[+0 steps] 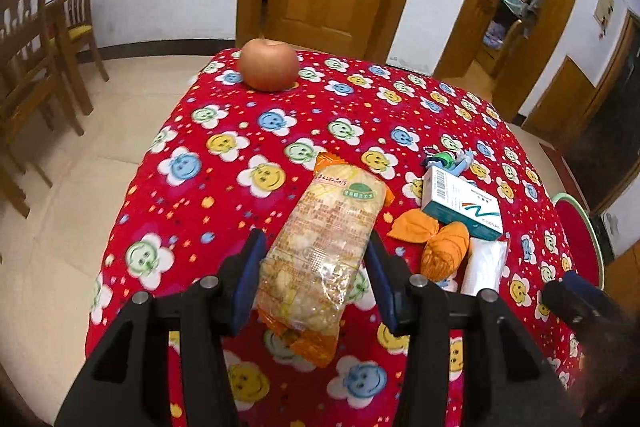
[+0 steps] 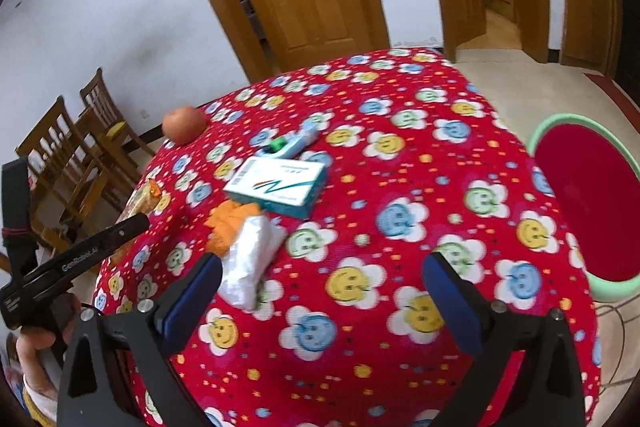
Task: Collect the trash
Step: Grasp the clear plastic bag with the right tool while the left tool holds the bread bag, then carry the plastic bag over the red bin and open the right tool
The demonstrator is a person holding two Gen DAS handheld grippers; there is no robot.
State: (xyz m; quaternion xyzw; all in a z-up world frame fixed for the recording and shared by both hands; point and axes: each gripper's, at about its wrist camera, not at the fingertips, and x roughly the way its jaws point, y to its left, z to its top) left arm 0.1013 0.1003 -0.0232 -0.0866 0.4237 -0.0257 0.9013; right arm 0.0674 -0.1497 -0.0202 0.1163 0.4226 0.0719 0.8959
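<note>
A clear and orange snack packet (image 1: pixel 328 227) stands lengthwise between the blue pads of my left gripper (image 1: pixel 316 243), which is shut on its lower half and holds it just over the red flowered tablecloth (image 1: pixel 224 115). To its right lie an orange crumpled wrapper (image 1: pixel 444 251), a white plastic packet (image 1: pixel 484 267) and a white and teal box (image 1: pixel 464 203). My right gripper (image 2: pixel 322 263) hangs open over bare cloth with nothing between its fingers. The white packet (image 2: pixel 252 263) lies just beyond its left finger, with the box (image 2: pixel 276 183) further back.
An apple (image 1: pixel 269 65) sits at the table's far edge. A small blue and green toy (image 1: pixel 448 161) lies behind the box. A red basin with a green rim (image 2: pixel 540 143) stands on the floor to the right. Wooden chairs (image 1: pixel 40 39) stand at the left.
</note>
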